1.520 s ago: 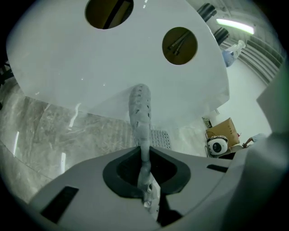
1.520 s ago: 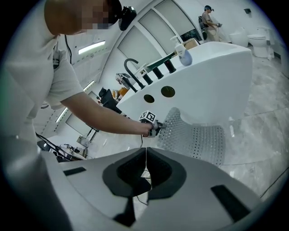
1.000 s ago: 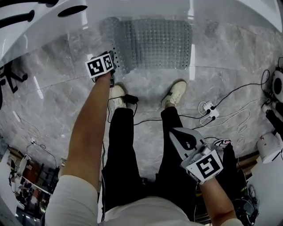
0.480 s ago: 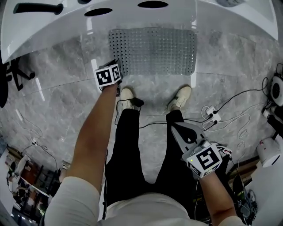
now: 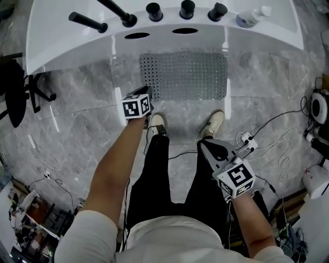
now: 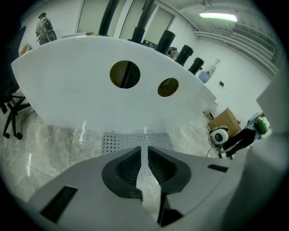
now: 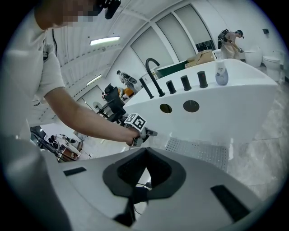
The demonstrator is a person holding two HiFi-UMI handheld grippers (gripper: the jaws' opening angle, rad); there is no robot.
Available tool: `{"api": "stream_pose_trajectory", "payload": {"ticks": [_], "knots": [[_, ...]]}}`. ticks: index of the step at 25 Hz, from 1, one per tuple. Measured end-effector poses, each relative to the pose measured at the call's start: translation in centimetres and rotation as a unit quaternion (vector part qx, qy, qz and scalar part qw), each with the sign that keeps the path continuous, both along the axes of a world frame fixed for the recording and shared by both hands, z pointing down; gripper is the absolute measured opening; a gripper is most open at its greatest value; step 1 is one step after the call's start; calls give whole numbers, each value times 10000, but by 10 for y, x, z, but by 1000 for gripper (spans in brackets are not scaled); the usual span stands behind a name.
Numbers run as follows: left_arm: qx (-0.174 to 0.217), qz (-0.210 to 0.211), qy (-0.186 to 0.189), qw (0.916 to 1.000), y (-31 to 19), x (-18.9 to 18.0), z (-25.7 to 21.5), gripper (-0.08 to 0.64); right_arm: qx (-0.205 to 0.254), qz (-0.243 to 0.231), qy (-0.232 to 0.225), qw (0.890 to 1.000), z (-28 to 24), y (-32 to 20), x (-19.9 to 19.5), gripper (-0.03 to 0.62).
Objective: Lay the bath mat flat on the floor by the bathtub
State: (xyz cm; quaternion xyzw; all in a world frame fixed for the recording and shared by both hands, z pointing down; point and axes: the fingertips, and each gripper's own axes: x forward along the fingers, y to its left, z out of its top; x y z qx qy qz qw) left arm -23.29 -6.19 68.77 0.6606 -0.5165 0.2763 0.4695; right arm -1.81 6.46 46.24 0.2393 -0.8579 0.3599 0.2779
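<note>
The grey perforated bath mat (image 5: 187, 76) lies flat on the marble floor, right against the white bathtub (image 5: 77, 41). My left gripper (image 5: 147, 92) hovers over the mat's front left corner, shut with nothing in it. In the left gripper view its jaws (image 6: 143, 149) point at the mat (image 6: 135, 140) and the tub wall (image 6: 67, 90). My right gripper (image 5: 211, 149) is held back over the person's right leg, shut and empty. In the right gripper view the jaws (image 7: 145, 150) face the mat (image 7: 198, 151) and the left gripper (image 7: 137, 131).
Black faucet knobs (image 5: 187, 9) and a bottle (image 5: 252, 16) stand on the tub deck. The person's shoes (image 5: 213, 123) are just before the mat. Cables and a power strip (image 5: 245, 137) lie at the right. A black chair (image 5: 15, 87) stands at the left.
The head view has drawn back, so the tub deck now shows. The left gripper has pulled back a little from the mat's left edge. The right gripper has barely moved.
</note>
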Motion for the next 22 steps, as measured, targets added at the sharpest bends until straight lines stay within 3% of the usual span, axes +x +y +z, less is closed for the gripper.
{"api": "stream_pose_trajectory", "payload": {"ticks": [7,13,22], "knots": [[257,474,168,9984,22,9,-72,54,81,123,-3,9999,-33,3,4,9],[664,1007,386,9919,39,21,-159,43,280,-120,81,9995,-69,19,-1,9],[1156,1421,1238,9753,73,48,-284,28,772,-256,267,9963,-129,23,7,9]]}}
